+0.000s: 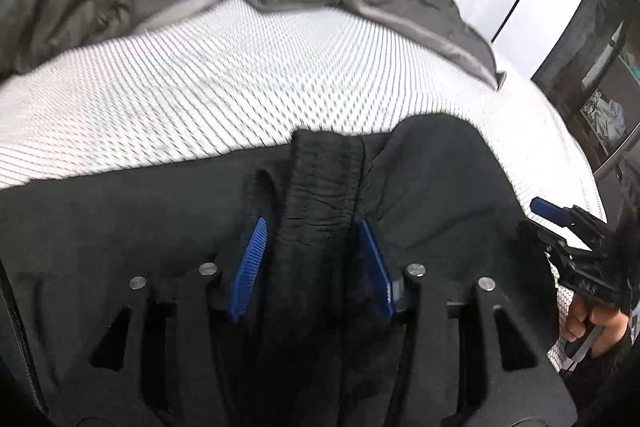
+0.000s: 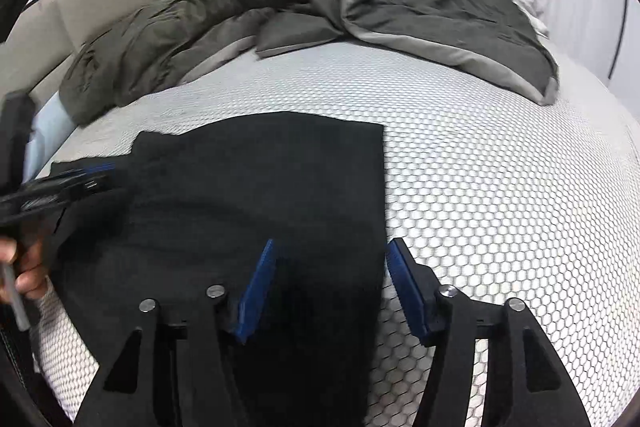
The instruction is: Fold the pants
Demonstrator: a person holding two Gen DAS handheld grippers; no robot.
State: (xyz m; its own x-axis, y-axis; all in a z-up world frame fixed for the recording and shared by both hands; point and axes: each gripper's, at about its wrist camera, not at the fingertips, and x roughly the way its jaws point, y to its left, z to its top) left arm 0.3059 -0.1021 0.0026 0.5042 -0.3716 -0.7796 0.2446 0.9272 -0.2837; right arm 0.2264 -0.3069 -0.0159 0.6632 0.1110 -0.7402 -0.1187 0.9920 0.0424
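Note:
Black pants (image 2: 260, 167) lie flat on the white honeycomb mattress (image 2: 500, 167), their straight right edge running toward the camera. My right gripper (image 2: 330, 247) hangs open over that edge. Its left pad is above the cloth and its right pad above bare mattress, and neither pad presses on anything. In the left wrist view a raised, bunched ridge of the pants (image 1: 320, 187) fills the gap between the blue pads of my left gripper (image 1: 312, 227), which is shut on it. The right gripper (image 1: 568, 227) shows at the right edge there, and the left gripper (image 2: 72, 183) at the left edge of the right wrist view.
A crumpled olive-grey duvet (image 2: 440, 15) covers the far side of the bed, with a beige headboard (image 2: 80, 15) at the left. Dark shelving (image 1: 600, 67) stands beyond the mattress's right edge. A person's hand (image 2: 28, 267) holds the left gripper's handle.

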